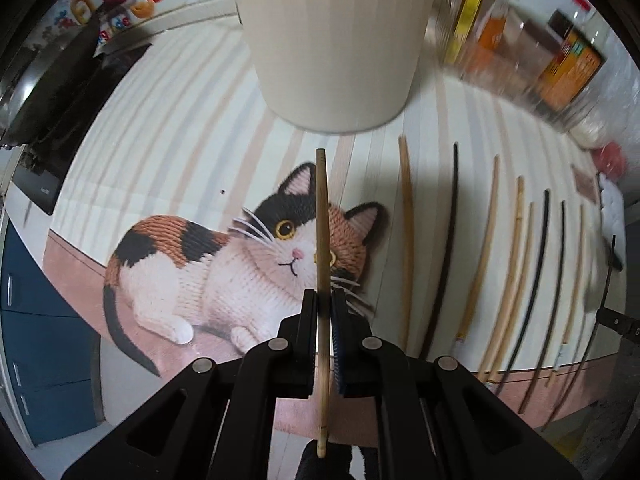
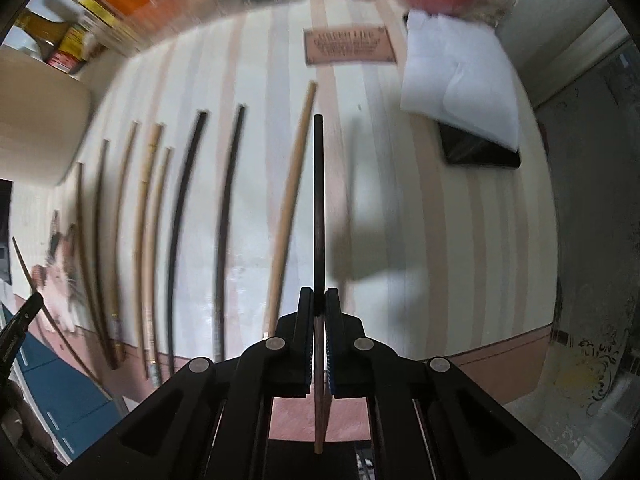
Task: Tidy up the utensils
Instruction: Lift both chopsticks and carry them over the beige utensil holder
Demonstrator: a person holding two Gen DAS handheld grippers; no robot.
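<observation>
**A:** What have I got in the left gripper (image 1: 323, 300)?

**B:** A pale chopstick (image 1: 321, 240). The jaws are clamped on it partway along, so it runs on past the fingertips toward the cream holder (image 1: 332, 40), and its other end sticks out behind the fingers. Its tip stops short of the holder's base. Below it is the mat (image 1: 160, 128) with the cat picture (image 1: 240, 276).

**A:** And my right gripper (image 2: 319, 304)?

**B:** Closed on a dark chopstick (image 2: 318, 200) the same way, held along the fingers, its rear part paler. It hangs over a bare striped stretch of mat, just right of a tan chopstick (image 2: 292, 192) that lies flat.

**A:** How many are left lying there?

**B:** From the right wrist I count a loose row (image 2: 160, 220) to the left of the tan one, two black and several tan or brown, all roughly parallel and apart from each other. The blur keeps me from an exact number.

**A:** Anything else on the table?

**B:** A white cloth (image 2: 456, 92) over a black slab at the far right, and blurred jars (image 1: 520, 40) beside the holder.
</observation>
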